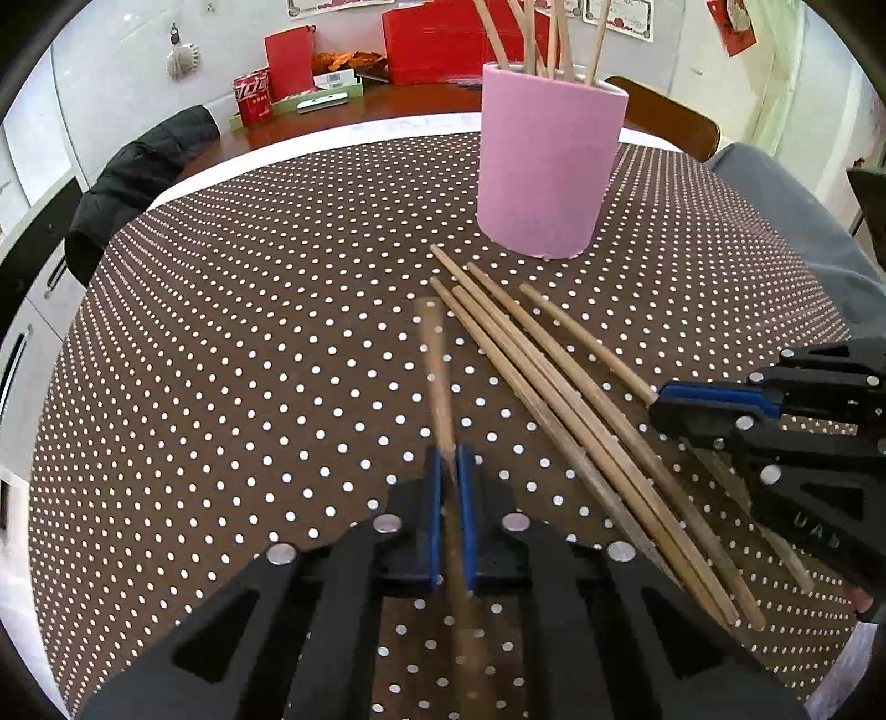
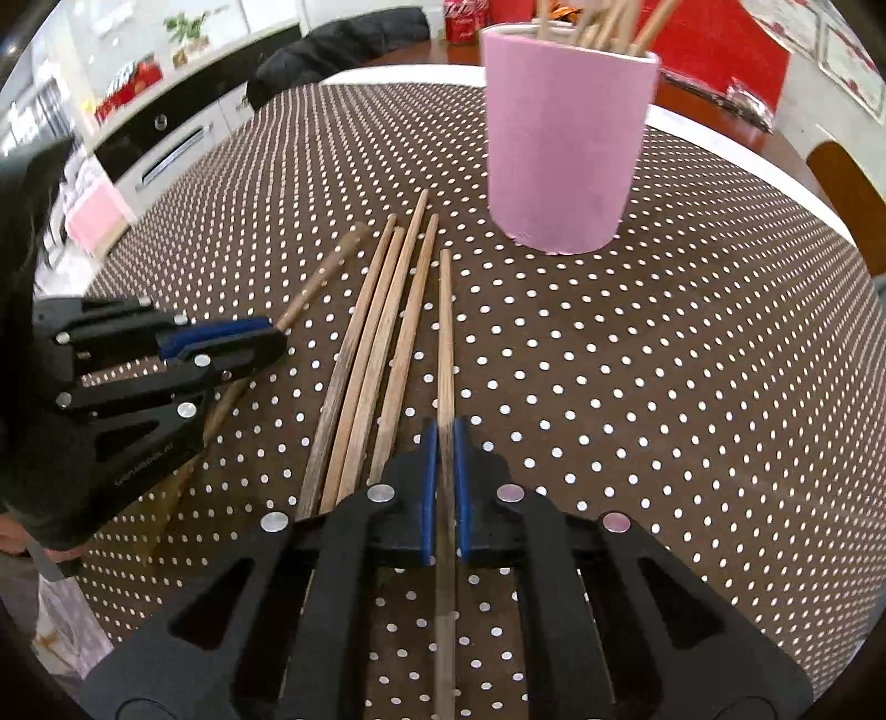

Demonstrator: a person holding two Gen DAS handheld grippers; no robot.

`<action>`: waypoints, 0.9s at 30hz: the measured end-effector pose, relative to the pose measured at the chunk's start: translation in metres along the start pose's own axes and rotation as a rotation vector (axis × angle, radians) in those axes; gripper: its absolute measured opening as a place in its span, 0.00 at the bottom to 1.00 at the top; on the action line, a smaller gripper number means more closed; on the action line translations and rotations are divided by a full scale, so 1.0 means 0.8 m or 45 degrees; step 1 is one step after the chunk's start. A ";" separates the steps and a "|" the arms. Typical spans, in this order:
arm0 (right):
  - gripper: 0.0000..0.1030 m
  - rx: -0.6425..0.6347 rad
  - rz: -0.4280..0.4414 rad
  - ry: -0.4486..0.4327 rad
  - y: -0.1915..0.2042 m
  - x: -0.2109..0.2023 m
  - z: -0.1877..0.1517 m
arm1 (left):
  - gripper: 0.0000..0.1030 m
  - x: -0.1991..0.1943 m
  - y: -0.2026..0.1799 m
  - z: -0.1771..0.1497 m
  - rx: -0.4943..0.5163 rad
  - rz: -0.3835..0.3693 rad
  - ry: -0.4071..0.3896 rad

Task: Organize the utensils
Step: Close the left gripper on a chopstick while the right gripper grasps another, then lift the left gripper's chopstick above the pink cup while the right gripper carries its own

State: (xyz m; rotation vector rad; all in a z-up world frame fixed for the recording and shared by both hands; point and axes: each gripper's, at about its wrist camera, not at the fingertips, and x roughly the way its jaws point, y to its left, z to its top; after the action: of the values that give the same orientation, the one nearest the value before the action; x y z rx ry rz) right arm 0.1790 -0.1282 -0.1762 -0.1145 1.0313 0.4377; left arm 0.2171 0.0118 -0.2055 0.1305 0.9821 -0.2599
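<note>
- The table [image 1: 221, 332], covered in a brown cloth with white polka dots, fills most of both wrist views; a white edge shows along its far side.
- A tall pink cylindrical holder [image 1: 545, 166] stands upright on the cloth towards the far side, and the tops of several wooden chopsticks [image 1: 531, 33] stick out of its open mouth.
- A black jacket [image 1: 138, 171] hangs over a chair at the table's far-left edge in the left wrist view, and red boxes [image 1: 437, 44] sit on a surface beyond the table.
- The left gripper [image 1: 453, 471] is clamped tight on a single chopstick [image 1: 434, 365], whose blurred free end reaches forward over the cloth towards the holder; the blue pads press on it from both sides.
- The right gripper [image 2: 444, 443] is likewise closed on its own chopstick [image 2: 444, 332], which runs straight ahead from between the blue pads, its tip short of the holder's base.
- From the left wrist camera the right gripper appears at the right edge; from the right wrist camera the left gripper appears at the left edge, so the two sit on either side of the loose sticks.
- Four loose chopsticks [image 2: 376, 343] lie side by side on the cloth between the two grippers, roughly parallel, their far ends pointing towards the holder and stopping just short of it.
</note>
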 end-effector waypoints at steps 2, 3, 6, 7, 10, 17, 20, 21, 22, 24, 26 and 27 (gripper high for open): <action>0.06 0.044 0.056 -0.041 -0.009 -0.010 -0.004 | 0.05 -0.003 0.005 -0.004 -0.037 -0.011 -0.012; 0.06 0.055 0.073 -0.061 -0.015 -0.015 -0.009 | 0.05 -0.005 0.006 -0.005 -0.051 -0.015 -0.022; 0.06 0.098 0.120 -0.129 -0.028 -0.031 -0.017 | 0.05 -0.021 0.014 -0.008 -0.106 -0.037 -0.084; 0.06 0.115 0.139 -0.157 -0.031 -0.037 -0.019 | 0.05 -0.028 0.014 -0.010 -0.119 -0.040 -0.104; 0.06 0.162 0.186 -0.249 -0.038 -0.053 -0.019 | 0.05 -0.056 0.019 -0.012 -0.166 -0.062 -0.205; 0.06 0.213 0.253 -0.454 -0.052 -0.095 -0.025 | 0.05 -0.106 0.015 -0.004 -0.200 -0.127 -0.443; 0.06 0.223 0.263 -0.498 -0.050 -0.106 -0.027 | 0.05 -0.115 0.009 0.006 -0.194 -0.151 -0.506; 0.06 0.222 0.264 -0.515 -0.052 -0.111 -0.028 | 0.05 -0.118 0.007 0.007 -0.192 -0.151 -0.522; 0.06 0.222 0.266 -0.533 -0.053 -0.116 -0.028 | 0.05 -0.122 0.005 0.009 -0.191 -0.158 -0.550; 0.06 0.219 0.270 -0.568 -0.057 -0.125 -0.028 | 0.05 -0.131 0.004 0.015 -0.182 -0.169 -0.601; 0.06 0.212 0.275 -0.614 -0.060 -0.131 -0.021 | 0.05 -0.138 0.004 0.025 -0.174 -0.171 -0.643; 0.06 0.211 0.274 -0.629 -0.058 -0.133 -0.018 | 0.05 -0.141 0.003 0.031 -0.169 -0.175 -0.660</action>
State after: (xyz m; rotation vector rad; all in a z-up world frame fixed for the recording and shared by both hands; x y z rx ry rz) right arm 0.1395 -0.2064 -0.0985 0.2462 0.5897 0.5400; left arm 0.1781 0.0264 -0.0975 -0.1233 0.4906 -0.3328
